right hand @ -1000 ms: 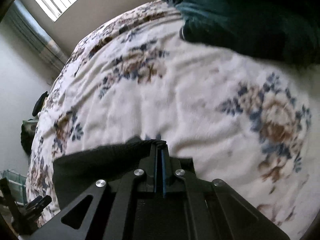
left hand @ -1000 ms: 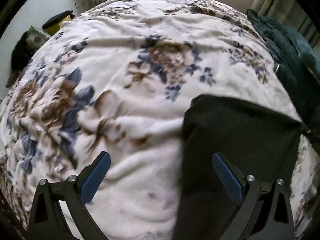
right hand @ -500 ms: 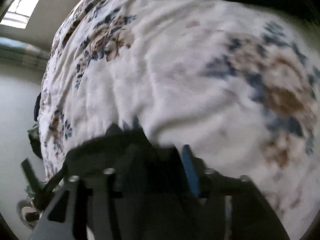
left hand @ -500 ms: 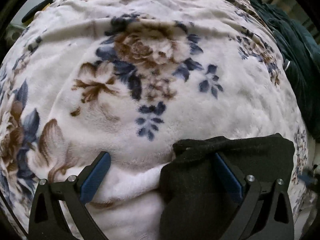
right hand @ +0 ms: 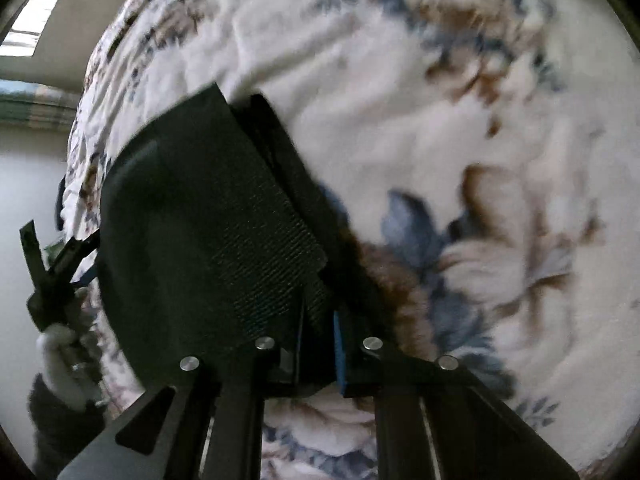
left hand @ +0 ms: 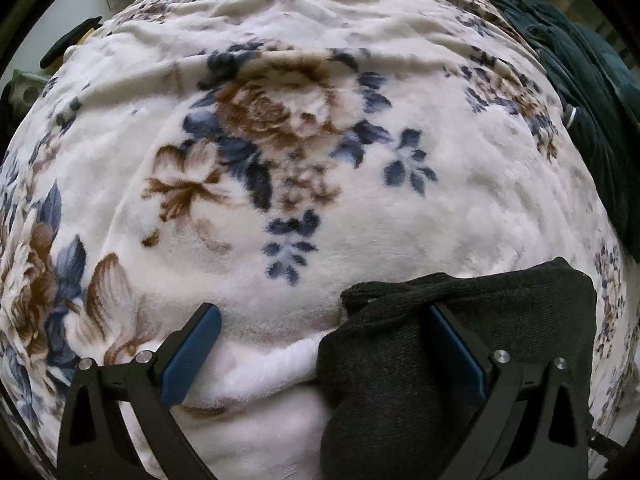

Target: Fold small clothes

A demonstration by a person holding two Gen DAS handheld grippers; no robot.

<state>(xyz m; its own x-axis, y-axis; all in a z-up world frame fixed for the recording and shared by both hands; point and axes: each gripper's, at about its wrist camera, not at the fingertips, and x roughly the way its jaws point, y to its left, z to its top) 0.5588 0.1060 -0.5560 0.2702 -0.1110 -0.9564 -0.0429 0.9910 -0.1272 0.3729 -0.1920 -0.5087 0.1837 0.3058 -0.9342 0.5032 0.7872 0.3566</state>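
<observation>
A small black knit garment (left hand: 460,340) lies folded on the floral blanket (left hand: 280,160) at the lower right of the left wrist view. My left gripper (left hand: 320,320) is open; its right finger rests on the garment and its left finger is over bare blanket. In the right wrist view the same black garment (right hand: 208,232) drapes over my right gripper (right hand: 316,344), which stands partly open with the cloth between and over its fingers. The view is blurred, so a firm pinch cannot be made out.
A dark green heap of clothes (left hand: 592,92) lies at the blanket's far right edge. The left gripper's frame and a gloved hand (right hand: 60,344) show at the left of the right wrist view. A wall and window lie beyond the bed.
The right gripper, shut on the garment's edge a second ago, has opened somewhat and swung over, carrying the cloth across. In the left wrist view the garment has folded shorter and sits lower.
</observation>
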